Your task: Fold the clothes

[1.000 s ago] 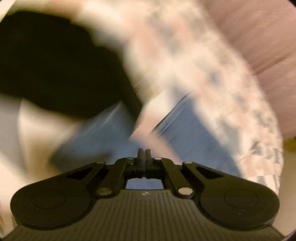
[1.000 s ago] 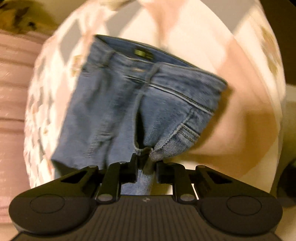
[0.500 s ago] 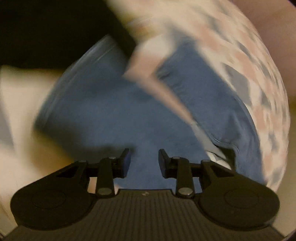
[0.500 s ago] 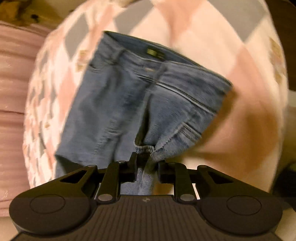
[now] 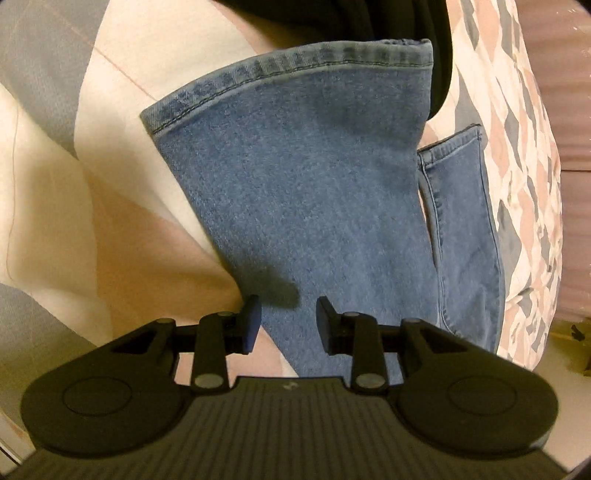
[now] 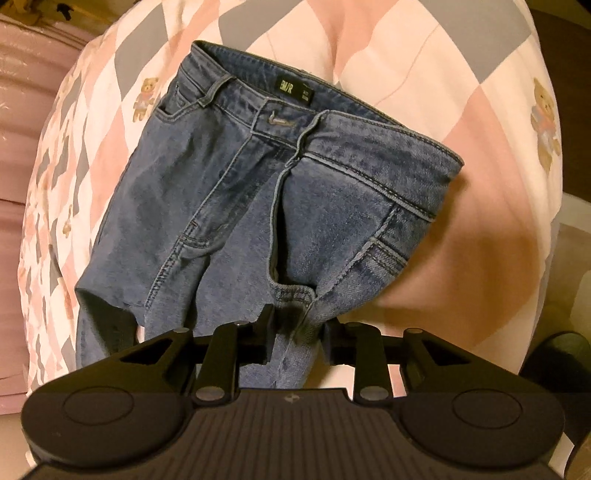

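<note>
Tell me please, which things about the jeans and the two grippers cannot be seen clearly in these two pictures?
- Right wrist view: the right gripper body covers the jeans below the crotch.
- Right wrist view: the waistband label text is too small to read.
- Left wrist view: the left gripper is open over a leg hem; a dark garment is cut off at the top edge.

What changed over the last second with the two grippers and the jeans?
The left gripper opened, from shut a second ago, and now hovers over a leg of the jeans. The right gripper stayed shut on the jeans, which remain on the bedspread.
</note>
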The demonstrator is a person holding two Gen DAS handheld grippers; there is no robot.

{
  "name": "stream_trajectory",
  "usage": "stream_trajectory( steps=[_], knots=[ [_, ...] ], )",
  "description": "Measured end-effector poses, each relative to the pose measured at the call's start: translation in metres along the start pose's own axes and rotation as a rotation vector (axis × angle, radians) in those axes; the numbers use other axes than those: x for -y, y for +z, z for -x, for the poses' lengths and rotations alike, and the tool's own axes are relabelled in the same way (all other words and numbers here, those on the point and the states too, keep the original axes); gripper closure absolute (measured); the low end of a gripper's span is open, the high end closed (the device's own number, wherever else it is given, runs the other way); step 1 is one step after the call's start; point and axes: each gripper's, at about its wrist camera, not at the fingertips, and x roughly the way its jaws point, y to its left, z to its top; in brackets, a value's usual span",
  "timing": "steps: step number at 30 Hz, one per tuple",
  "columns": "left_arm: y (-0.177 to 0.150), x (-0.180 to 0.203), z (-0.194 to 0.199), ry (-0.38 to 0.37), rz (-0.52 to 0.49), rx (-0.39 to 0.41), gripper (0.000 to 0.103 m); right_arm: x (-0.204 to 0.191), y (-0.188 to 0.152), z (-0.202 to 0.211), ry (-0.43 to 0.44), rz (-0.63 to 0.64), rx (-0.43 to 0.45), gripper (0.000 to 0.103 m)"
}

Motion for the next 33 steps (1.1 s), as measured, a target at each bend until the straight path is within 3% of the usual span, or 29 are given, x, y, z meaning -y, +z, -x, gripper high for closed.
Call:
stream_trajectory(
  steps=[8,12,15,16,17,20,24,26,28,30,31,32,33],
  knots=[
    [0.003,-0.015,0.0,0.007,0.023,0.033,0.075,0.006,-0.003,-0.003,-0.004,-0.011,-0.003,0.073],
    [0.006,-0.01,0.0,-0.039,0.017,0.069,0.077,0.008,-0.003,-0.004,-0.009,-0.006,-0.009,0.072],
    [0.003,-0.01,0.0,-0.024,-0.005,0.075,0.086,0.009,-0.004,-0.005,-0.013,-0.004,-0.012,0.072],
    [0.001,-0.012,-0.002,-0.013,-0.004,0.07,0.1,0.009,-0.004,-0.005,-0.013,-0.007,-0.009,0.072],
    [-0.001,-0.012,-0.001,-0.005,-0.006,0.072,0.101,0.01,-0.004,-0.005,-0.01,-0.012,-0.003,0.073],
    [-0.005,0.027,0.024,-0.031,-0.133,0.132,0.102,0.008,-0.003,-0.002,0.003,0.007,0.01,0.08],
    [0.017,0.135,0.054,-0.179,-0.363,0.197,0.102,0.003,0.0,0.001,0.009,0.035,0.013,0.082],
    [0.036,0.196,0.054,-0.204,-0.486,0.214,0.094,0.0,0.001,0.001,0.015,0.033,0.017,0.082],
    [0.048,0.242,0.044,-0.182,-0.57,0.223,0.088,-0.002,0.002,0.002,0.02,0.028,0.019,0.082],
    [0.05,0.268,0.044,-0.104,-0.633,0.262,0.068,-0.003,0.002,0.005,0.035,0.02,0.024,0.082],
    [0.047,0.27,0.043,-0.088,-0.654,0.268,0.05,-0.002,0.003,0.007,0.045,0.017,0.027,0.082],
    [0.045,0.271,0.042,-0.073,-0.676,0.273,0.042,-0.002,0.003,0.008,0.053,0.015,0.03,0.082],
    [0.041,0.27,0.039,-0.057,-0.687,0.268,0.042,-0.001,0.003,0.008,0.057,0.009,0.032,0.082]
  ],
)
